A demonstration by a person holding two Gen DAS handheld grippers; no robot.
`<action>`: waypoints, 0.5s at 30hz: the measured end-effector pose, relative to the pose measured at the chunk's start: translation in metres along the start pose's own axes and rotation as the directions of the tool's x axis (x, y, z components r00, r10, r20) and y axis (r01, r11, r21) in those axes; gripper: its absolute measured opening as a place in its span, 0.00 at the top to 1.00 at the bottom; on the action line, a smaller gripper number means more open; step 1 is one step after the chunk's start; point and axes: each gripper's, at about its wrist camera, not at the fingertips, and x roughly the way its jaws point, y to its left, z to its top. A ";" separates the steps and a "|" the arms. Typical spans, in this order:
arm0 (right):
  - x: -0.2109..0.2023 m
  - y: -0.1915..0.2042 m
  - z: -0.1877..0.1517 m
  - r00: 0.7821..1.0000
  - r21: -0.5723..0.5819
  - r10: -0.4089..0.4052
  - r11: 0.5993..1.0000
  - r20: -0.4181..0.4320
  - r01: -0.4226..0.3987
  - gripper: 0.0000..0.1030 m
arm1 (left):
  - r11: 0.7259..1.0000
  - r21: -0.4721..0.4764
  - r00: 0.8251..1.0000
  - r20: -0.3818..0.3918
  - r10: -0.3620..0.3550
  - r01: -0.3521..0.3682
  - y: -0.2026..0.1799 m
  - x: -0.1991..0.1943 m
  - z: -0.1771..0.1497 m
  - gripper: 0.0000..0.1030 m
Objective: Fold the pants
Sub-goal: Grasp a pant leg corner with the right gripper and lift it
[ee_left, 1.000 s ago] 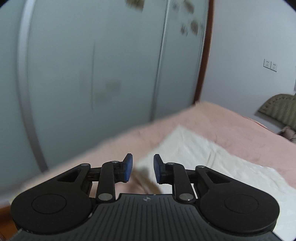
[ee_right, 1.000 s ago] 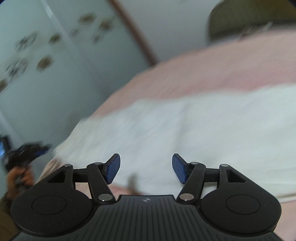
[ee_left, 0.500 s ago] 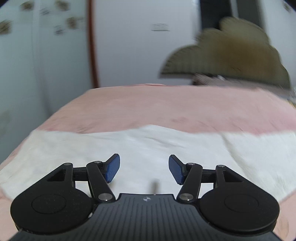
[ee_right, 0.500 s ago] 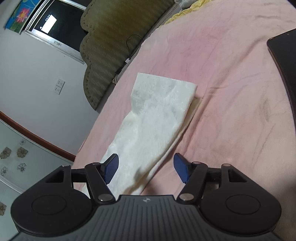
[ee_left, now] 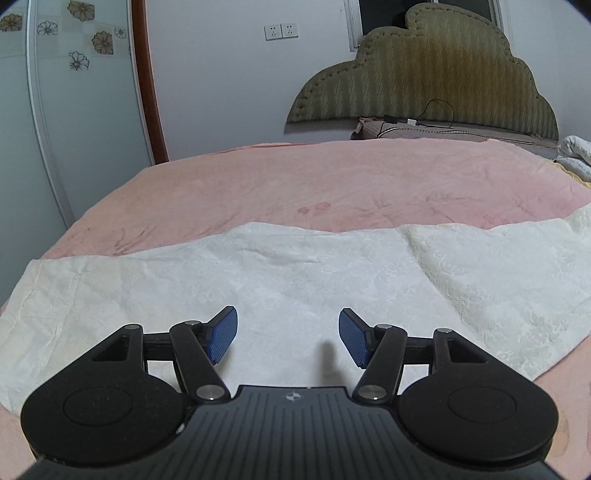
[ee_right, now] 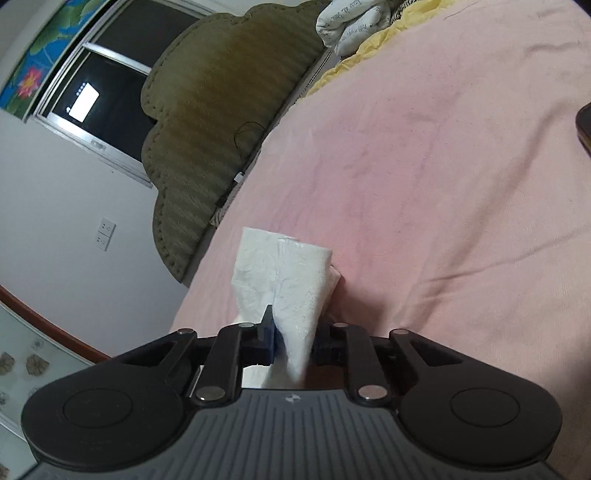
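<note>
White textured pants (ee_left: pixel 295 280) lie flat across the pink bedspread (ee_left: pixel 332 184), stretching from left to right in the left wrist view. My left gripper (ee_left: pixel 287 336) is open and empty, just above the pants' near edge. My right gripper (ee_right: pixel 293 341) is shut on one end of the pants (ee_right: pixel 288 280), and the cloth bunches up and stands between the jaws above the bed (ee_right: pixel 443 184).
An olive padded headboard (ee_left: pixel 424 74) stands at the far end of the bed, with a cable lying along it. A white bundle and yellow bedding (ee_right: pixel 354 33) lie by the headboard. A dark object (ee_right: pixel 584 125) lies at the right edge. A wardrobe door (ee_left: pixel 74 110) stands left.
My right gripper has closed on the end of the pants and bunched the cloth. My left gripper has swung from the wardrobe to face the bed and opened wider.
</note>
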 end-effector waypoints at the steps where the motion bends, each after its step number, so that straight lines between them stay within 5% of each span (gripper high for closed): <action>1: 0.000 0.014 0.000 1.000 -0.067 0.003 0.998 0.010 -0.002 0.84 | 1.000 -0.001 1.000 0.001 0.007 -0.007 0.001 0.001 0.001 0.36; 4: -0.003 0.068 -0.008 0.998 -0.306 0.039 0.952 0.042 -0.025 0.84 | 0.999 -0.019 0.999 -0.003 0.036 -0.036 0.006 0.003 0.003 0.34; 6: -0.003 0.112 -0.026 0.995 -0.470 0.091 0.880 0.031 -0.066 0.84 | 0.998 -0.048 0.999 -0.013 0.049 -0.050 0.012 0.004 0.005 0.33; 11: 0.002 0.200 -0.122 0.969 -0.769 0.201 0.593 -0.144 -0.238 0.85 | 0.991 -0.107 0.997 -0.030 0.078 -0.080 0.025 0.004 0.005 0.32; 15: 0.013 0.218 -0.218 0.918 -0.846 0.138 0.357 -0.371 -0.396 0.85 | 0.986 -0.143 0.995 -0.057 0.079 -0.086 0.035 0.006 0.004 0.31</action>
